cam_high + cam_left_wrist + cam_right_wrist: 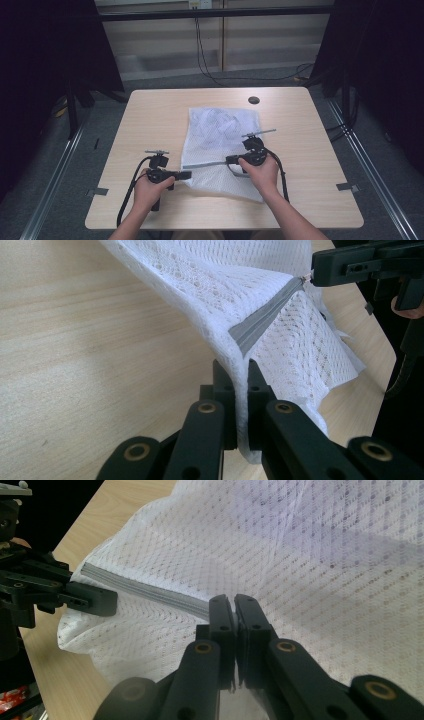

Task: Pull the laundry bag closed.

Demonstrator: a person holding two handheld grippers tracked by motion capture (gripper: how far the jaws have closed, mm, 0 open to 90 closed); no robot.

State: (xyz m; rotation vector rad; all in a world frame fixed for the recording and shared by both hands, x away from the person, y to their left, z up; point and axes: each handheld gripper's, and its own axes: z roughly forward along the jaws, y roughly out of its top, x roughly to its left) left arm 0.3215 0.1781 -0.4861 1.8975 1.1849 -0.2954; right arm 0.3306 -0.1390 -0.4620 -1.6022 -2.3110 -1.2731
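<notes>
Mesh bag (220, 145) lies mid-worktop (150, 120), zip (207, 163) toward 6 o'clock. Left claw (240, 375) clenched on the bag's zip-end corner; right claw (234, 611) clenched at the zip's other end. Judged light, limp, snag-prone: grip the stiffer zip tape, not the mesh.

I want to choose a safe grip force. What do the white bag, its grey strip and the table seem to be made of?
White bag: thin synthetic mesh, probably; open net weave, semi-transparent, folds softly.
Grey strip: a woven zipper tape, it seems; matte, ribbed lengthwise in the right gripper view. Each gripper pinches one end.
Table: light wood-look top, likely laminate; faint grain, smooth low sheen.
</notes>
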